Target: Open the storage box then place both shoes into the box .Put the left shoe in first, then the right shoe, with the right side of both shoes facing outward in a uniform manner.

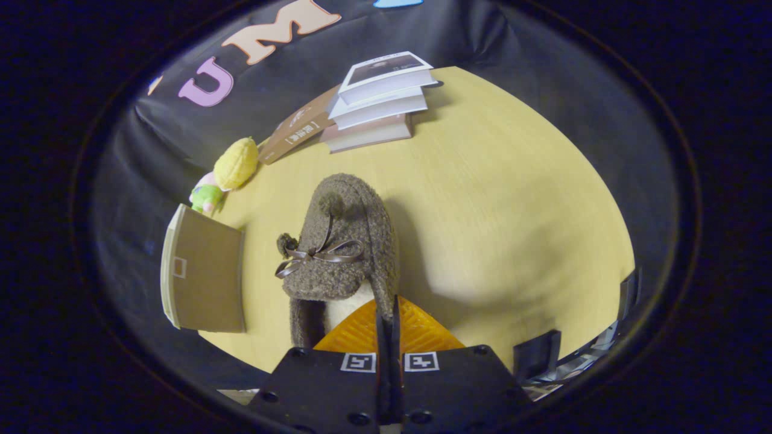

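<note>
A: How do the jaws of the gripper stand?
B: Pressed together on the heel rim of a brown fuzzy slipper, above the desk, beside the storage box.

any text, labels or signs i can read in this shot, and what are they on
Leaning brown book: pale characters on the cover, too small and blurred to read.
Top book of the stack: a picture on the cover, any words too small to read.
Gripper, fingers shut on the fuzzy shoe's edge: two square black-and-white markers, no words.
Brown box: a small square outline, no text.
</note>
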{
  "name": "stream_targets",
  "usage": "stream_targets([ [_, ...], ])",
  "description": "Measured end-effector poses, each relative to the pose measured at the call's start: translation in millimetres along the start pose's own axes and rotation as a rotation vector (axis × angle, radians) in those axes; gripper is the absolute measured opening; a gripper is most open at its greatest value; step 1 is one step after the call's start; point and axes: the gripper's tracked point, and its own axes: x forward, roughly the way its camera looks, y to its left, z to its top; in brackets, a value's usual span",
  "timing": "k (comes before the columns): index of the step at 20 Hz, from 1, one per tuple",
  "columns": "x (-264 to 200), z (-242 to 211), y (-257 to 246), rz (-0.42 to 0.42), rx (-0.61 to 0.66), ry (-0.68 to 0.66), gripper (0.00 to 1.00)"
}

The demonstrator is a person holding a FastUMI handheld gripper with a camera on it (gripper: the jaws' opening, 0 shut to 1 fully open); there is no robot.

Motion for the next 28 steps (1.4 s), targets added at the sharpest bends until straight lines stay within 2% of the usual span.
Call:
stream_targets([
  [10,-26.3,4.5,103.9,0.054,0.010,-0.039,0.03],
  [24,-58.7,4.3,303.6,0.258,-0.046,-0.113,0.03],
  [28,-48.4,-8.2,347.0,0.277,-0.068,-0.109,0.03],
])
